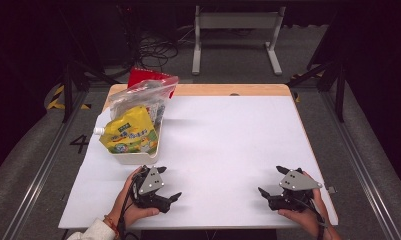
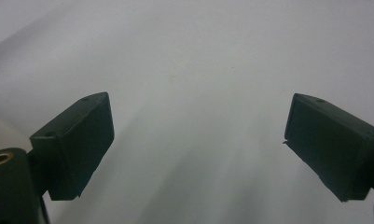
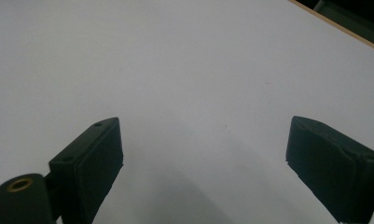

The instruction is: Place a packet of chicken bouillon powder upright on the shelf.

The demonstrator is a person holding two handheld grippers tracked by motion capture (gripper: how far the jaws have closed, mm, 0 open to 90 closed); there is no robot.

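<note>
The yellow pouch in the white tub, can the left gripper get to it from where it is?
Probably yes. The left gripper lies open just in front of the white tub, and the yellow pouch leans on top of the tub, uncovered. Nothing stands between them.

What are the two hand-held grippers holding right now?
Nothing. The left hand-held gripper and right hand-held gripper are both open over the bare white table.

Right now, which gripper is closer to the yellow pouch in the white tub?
Left. The left gripper sits just below the yellow pouch, on the table's near-left side. The right gripper is far off across the table, near its right edge.
</note>
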